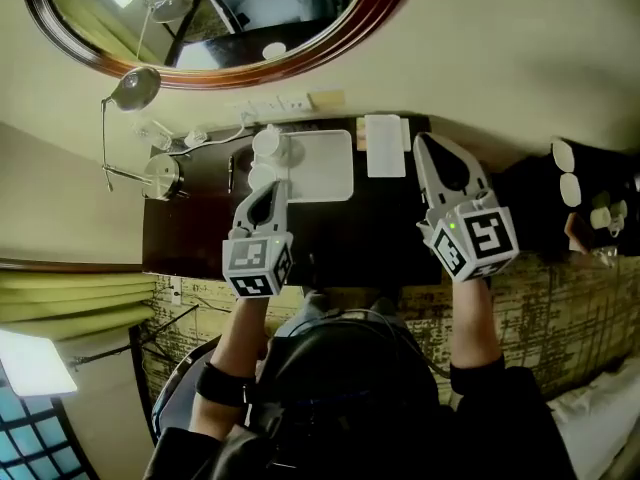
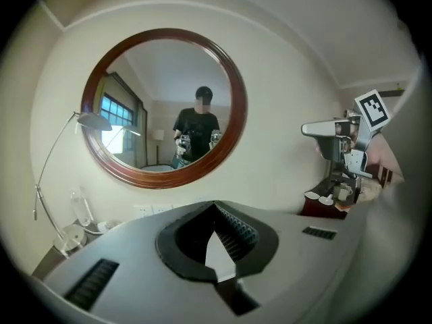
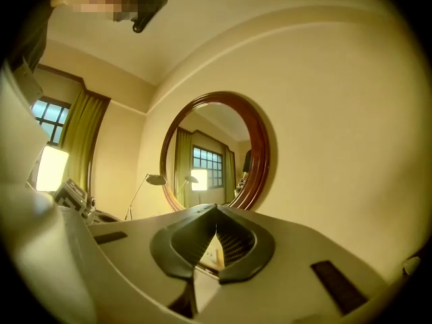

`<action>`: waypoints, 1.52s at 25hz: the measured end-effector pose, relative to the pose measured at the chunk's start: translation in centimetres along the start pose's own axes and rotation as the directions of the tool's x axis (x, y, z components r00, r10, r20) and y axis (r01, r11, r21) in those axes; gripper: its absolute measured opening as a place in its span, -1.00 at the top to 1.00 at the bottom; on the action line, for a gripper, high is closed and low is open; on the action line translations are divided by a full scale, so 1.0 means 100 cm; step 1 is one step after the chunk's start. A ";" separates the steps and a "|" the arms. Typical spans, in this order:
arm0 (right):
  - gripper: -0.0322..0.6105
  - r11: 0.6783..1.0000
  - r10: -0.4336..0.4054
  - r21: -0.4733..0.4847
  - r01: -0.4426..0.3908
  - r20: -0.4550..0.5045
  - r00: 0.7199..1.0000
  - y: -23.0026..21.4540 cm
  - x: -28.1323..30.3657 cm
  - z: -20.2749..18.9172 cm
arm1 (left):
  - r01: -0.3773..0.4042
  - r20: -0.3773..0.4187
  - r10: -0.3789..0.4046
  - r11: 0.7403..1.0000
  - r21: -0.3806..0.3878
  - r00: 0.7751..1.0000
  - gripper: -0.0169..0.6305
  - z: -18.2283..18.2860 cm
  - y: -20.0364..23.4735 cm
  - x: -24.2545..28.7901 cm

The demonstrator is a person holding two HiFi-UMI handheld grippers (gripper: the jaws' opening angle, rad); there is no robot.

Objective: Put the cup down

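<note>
Two white cups (image 1: 267, 145) stand at the left end of a white tray (image 1: 325, 168) on the dark desk (image 1: 350, 233). My left gripper (image 1: 277, 185) hangs just in front of the nearer cup; its jaws are shut with nothing between them. My right gripper (image 1: 423, 139) is further right, over the desk's back edge beside a white pad (image 1: 385, 146), also shut and empty. In the left gripper view the left gripper (image 2: 216, 206) points at the wall below the round mirror (image 2: 165, 106), and the right gripper (image 2: 351, 147) shows at the right. The right gripper view has the right gripper (image 3: 216, 209) closed before the mirror (image 3: 216, 150).
A desk lamp (image 1: 135, 88) with its round base (image 1: 160, 176) stands at the desk's left end, cables beside it. More white cups (image 1: 566, 168) sit on a dark stand to the right. The wall with the mirror (image 1: 215, 18) rises right behind the desk.
</note>
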State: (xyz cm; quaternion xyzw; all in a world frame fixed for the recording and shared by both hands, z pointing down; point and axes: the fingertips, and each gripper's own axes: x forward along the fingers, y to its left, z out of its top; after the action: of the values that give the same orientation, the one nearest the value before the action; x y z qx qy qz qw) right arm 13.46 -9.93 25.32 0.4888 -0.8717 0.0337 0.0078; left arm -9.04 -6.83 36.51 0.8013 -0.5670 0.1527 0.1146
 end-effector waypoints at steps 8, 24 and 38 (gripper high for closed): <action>0.86 0.985 0.144 -0.057 -0.161 -0.229 0.963 0.084 0.050 -0.089 | -0.192 -0.003 0.193 0.979 -0.064 0.981 0.94 -0.023 0.084 -0.039; 0.85 0.937 0.285 -0.031 -0.349 -0.509 0.812 0.187 0.089 -0.215 | -0.327 -0.119 0.315 0.939 -0.104 0.942 0.94 -0.123 0.170 -0.097; -0.25 0.919 0.327 0.055 -0.392 -0.663 0.674 0.251 0.150 -0.322 | -0.295 -0.167 0.276 0.950 -0.102 0.947 0.94 -0.160 0.200 -0.084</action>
State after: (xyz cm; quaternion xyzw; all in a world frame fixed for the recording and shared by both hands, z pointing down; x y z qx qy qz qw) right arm -16.40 -7.50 56.82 0.2630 -0.8913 0.1648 0.3305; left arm -32.32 -0.43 48.42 0.6882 -0.6752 0.1917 0.1838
